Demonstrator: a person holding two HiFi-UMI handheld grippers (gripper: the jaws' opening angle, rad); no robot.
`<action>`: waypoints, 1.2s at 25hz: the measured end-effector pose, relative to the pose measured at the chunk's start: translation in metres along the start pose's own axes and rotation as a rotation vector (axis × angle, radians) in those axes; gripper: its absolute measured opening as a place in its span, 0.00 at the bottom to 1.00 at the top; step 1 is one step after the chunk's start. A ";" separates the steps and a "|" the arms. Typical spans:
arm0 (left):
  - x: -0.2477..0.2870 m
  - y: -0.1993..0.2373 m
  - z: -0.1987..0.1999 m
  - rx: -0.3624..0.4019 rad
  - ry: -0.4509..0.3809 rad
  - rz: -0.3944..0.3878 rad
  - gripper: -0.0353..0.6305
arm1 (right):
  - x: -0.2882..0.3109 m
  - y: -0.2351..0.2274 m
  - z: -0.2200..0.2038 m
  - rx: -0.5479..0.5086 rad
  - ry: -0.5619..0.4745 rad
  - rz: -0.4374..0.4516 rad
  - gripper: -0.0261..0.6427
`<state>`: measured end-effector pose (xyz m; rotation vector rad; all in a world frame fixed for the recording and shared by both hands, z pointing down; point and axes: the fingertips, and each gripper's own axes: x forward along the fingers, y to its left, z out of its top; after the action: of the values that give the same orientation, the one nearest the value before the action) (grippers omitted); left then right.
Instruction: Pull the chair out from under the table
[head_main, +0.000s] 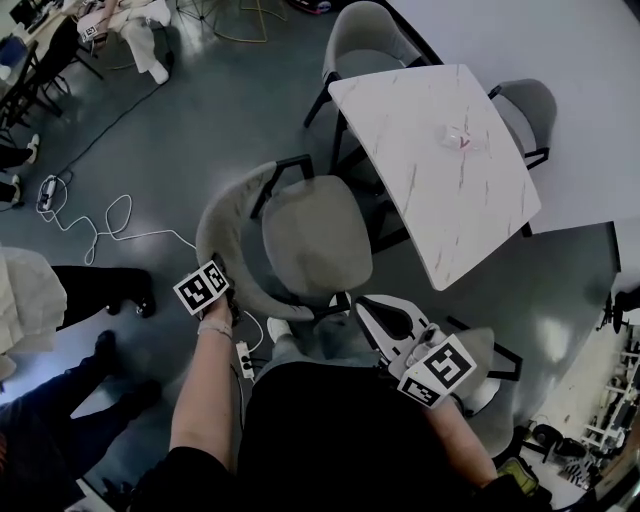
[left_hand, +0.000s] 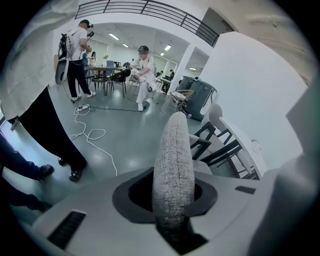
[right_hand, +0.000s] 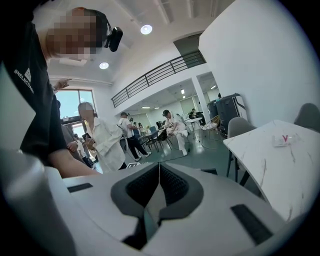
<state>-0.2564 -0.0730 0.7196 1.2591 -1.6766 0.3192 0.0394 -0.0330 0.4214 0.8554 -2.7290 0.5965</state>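
A grey upholstered chair (head_main: 315, 235) with black legs stands on the floor in front of me, its seat just off the near corner of the white marble table (head_main: 450, 170). My left gripper (head_main: 228, 300) is shut on the top edge of the chair's curved backrest (left_hand: 172, 160), which runs up between its jaws in the left gripper view. My right gripper (head_main: 365, 305) hangs close to my body to the right of the chair. In the right gripper view its jaws meet with nothing between them (right_hand: 159, 167), and the table (right_hand: 280, 165) lies to its right.
More grey chairs stand at the table's far side (head_main: 365, 40), its right side (head_main: 525, 105) and by my right hip (head_main: 490, 370). A white cable (head_main: 100, 225) and a power strip (head_main: 243, 358) lie on the floor. A person's legs (head_main: 100, 290) are close on the left.
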 end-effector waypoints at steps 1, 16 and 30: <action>-0.002 0.006 0.001 -0.002 -0.002 0.004 0.19 | 0.002 0.002 0.000 0.000 0.001 0.005 0.06; -0.034 0.089 0.013 -0.021 -0.017 0.035 0.19 | 0.033 0.041 0.000 -0.024 0.009 0.081 0.06; -0.064 0.168 0.017 -0.073 -0.047 0.117 0.19 | 0.058 0.053 -0.001 -0.021 0.022 0.150 0.06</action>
<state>-0.4076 0.0246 0.7141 1.1256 -1.7905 0.2979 -0.0378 -0.0218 0.4247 0.6389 -2.7911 0.6011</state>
